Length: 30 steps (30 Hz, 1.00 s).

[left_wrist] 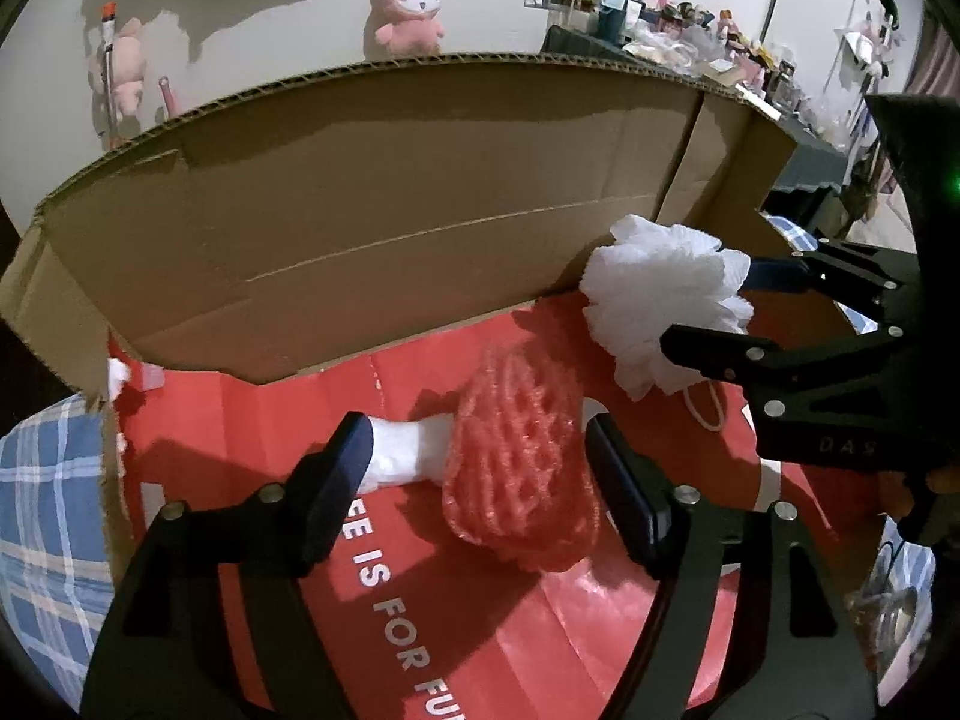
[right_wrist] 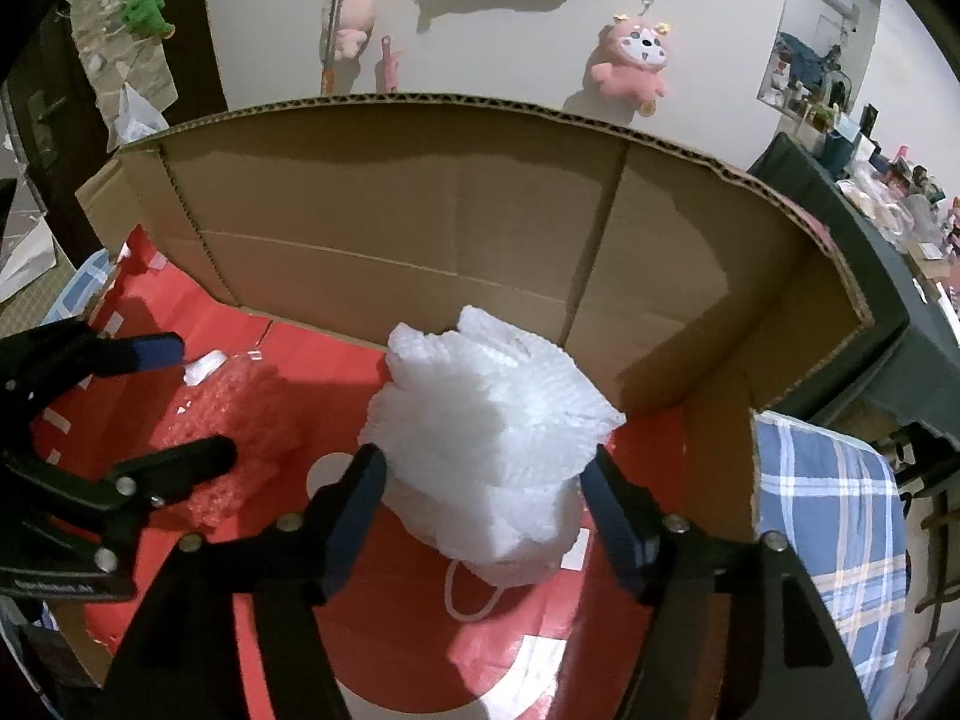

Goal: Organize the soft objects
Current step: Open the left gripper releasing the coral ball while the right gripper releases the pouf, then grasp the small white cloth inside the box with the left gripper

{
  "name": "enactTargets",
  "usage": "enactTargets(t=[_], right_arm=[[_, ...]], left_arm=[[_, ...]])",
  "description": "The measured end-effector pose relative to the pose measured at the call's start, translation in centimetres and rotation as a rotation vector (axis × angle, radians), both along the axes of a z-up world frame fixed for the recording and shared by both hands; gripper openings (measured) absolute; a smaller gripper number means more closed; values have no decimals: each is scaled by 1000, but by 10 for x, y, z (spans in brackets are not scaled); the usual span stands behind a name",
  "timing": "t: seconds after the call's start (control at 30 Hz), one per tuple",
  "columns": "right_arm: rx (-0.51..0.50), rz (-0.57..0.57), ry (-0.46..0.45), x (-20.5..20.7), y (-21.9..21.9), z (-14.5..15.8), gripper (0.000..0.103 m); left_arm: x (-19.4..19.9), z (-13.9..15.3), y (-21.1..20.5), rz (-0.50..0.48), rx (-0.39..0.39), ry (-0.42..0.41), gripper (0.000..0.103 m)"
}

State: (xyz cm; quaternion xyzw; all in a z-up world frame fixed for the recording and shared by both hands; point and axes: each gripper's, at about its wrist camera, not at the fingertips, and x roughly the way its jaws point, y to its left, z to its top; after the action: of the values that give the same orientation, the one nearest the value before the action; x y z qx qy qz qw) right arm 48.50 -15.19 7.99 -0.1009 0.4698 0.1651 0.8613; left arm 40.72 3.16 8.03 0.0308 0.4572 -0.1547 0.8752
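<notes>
Inside the open cardboard box point(left_wrist: 360, 228), the left claw point(left_wrist: 474, 480) stands apart around a red foam net sleeve point(left_wrist: 522, 468); the right claw point(right_wrist: 483, 504) clamps a white mesh bath pouf point(right_wrist: 486, 420).

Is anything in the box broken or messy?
The brown cardboard box has a ragged, torn edge at its left corner, with white scraps stuck there. Otherwise nothing looks spilled: the red foam net sleeve and the white foam net bundle lie on the red printed bottom.

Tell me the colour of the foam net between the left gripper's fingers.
Pinkish red. The foam net shows best in the left wrist view, between the open left gripper.
</notes>
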Motion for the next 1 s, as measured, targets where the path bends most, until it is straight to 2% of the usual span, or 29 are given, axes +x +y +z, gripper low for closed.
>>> enactTargets(t=[0.33,0.67,0.77,0.9,1.0], right_arm=[[11,3,-15,-10,-6,10,80],[21,18,-36,-16,-11,24,80],[21,20,-38,-18,-11,24,80],[19,25,-39,-21,-11,24,80],[9,44,-39,-22,-7,22,80]], left_arm=[[-12,6,15,4,41,7,77],[-17,16,29,-50,61,26,77],[-20,20,34,-42,66,2,77],[-13,16,35,-17,142,9,77],[-6,9,32,-42,188,24,77]])
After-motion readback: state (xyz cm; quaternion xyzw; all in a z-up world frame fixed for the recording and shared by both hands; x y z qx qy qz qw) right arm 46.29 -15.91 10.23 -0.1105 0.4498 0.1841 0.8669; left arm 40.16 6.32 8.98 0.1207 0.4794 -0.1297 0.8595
